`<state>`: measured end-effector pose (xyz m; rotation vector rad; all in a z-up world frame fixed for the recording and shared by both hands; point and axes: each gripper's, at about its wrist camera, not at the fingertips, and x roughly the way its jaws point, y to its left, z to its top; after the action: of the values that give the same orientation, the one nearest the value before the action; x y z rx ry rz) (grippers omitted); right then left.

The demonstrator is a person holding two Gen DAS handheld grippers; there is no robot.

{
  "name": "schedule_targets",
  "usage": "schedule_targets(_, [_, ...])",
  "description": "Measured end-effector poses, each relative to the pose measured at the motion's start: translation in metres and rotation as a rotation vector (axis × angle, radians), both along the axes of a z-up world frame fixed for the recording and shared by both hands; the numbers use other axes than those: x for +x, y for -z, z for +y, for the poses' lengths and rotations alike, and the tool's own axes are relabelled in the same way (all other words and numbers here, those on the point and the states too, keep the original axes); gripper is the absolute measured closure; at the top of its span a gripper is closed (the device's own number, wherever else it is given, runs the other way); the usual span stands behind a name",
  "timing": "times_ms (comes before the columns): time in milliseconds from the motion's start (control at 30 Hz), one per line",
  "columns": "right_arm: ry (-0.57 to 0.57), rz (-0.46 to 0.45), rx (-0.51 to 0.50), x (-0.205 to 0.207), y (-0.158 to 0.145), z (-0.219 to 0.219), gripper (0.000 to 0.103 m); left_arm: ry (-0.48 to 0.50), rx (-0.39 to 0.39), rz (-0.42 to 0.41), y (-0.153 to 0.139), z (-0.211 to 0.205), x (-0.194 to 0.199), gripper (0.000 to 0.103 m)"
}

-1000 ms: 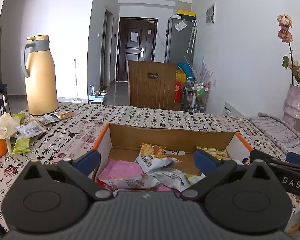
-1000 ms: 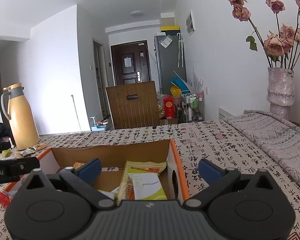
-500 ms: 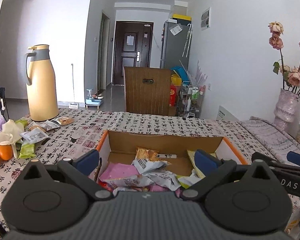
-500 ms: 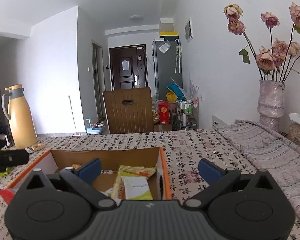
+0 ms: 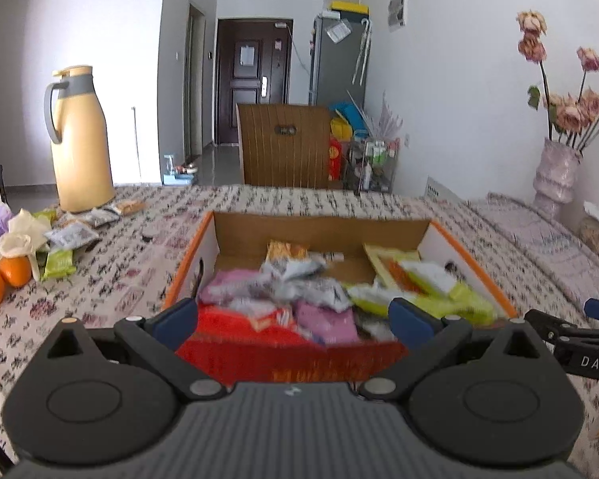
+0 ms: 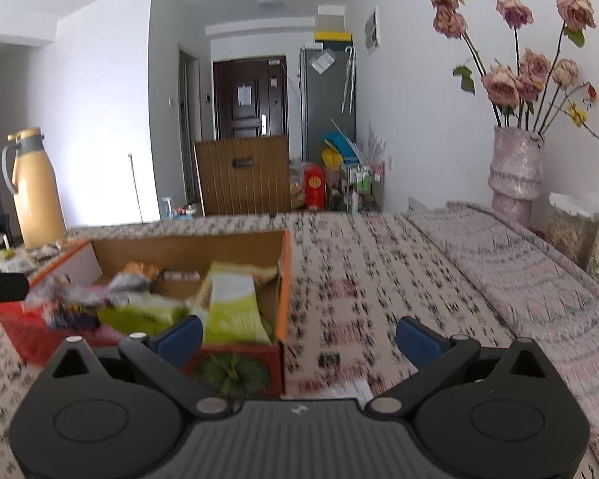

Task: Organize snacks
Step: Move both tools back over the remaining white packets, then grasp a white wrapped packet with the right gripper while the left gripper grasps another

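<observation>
An open cardboard box [image 5: 319, 229] with orange edges and a red front sits on the patterned tablecloth, filled with several snack packets: pink, silver, green and orange. It also shows in the right wrist view [image 6: 285, 279]. My left gripper [image 5: 293, 321] is open and empty, just in front of the box's near wall. My right gripper [image 6: 299, 335] is open and empty, at the box's right front corner. Loose snack packets [image 5: 72, 235] lie on the table at the left, near the flask.
A tall yellow flask [image 5: 82, 143] stands at the far left. Oranges [image 5: 4, 275] and a bag lie at the left edge. A vase of dried roses [image 6: 517, 171] stands at the right. A wooden chair back [image 5: 285, 145] stands beyond the table.
Both grippers have pulled back and risen away from the box, so its red front wall now shows. Both stay open and empty.
</observation>
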<state>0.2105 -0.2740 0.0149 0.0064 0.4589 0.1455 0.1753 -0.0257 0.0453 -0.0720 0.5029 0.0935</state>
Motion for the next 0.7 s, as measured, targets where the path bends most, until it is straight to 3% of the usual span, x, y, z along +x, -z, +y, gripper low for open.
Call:
schedule_targets(467, [0.0, 0.165, -0.078, 0.008, 0.042, -0.019, 0.0, 0.02, 0.005, 0.155, 0.055, 0.004, -0.014, 0.0])
schedule_targets(700, [-0.006, 0.222, -0.094, 0.031, 0.053, -0.016, 0.0, 0.046, -0.025, 0.157, 0.069, 0.009, -0.014, 0.0])
